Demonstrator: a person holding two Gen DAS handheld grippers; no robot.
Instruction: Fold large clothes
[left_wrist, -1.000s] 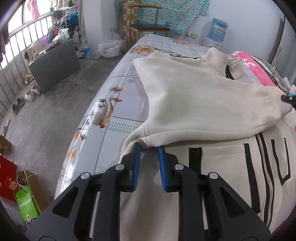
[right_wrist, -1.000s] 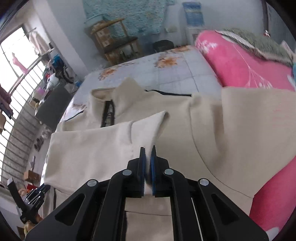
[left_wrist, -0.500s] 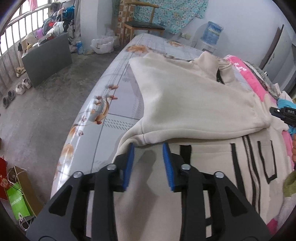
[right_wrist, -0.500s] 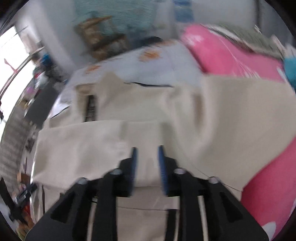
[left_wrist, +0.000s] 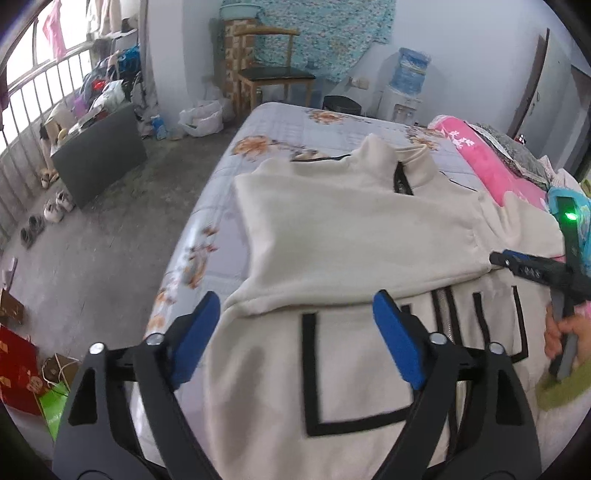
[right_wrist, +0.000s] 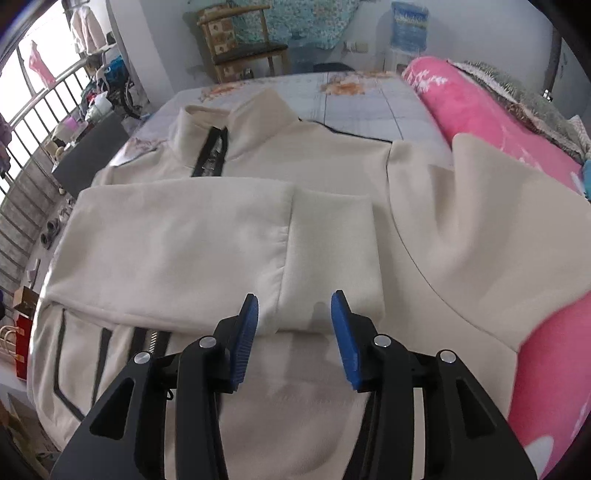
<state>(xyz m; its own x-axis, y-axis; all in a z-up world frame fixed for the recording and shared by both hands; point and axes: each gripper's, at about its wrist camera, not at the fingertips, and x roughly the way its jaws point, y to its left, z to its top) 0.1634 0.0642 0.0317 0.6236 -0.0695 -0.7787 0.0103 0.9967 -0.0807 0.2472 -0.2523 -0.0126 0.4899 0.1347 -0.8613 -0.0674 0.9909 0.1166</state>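
Both jaws just opening: left gripper spread wide, right gripper half-spread, nothing pinched, sleeve lying across the jacket.

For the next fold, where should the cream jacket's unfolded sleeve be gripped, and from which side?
Probably at the far end of the unfolded sleeve, with the right gripper, coming in from the pink blanket side. That sleeve lies spread flat towards the blanket; its cuff is out of view. The other sleeve is already folded across the chest.
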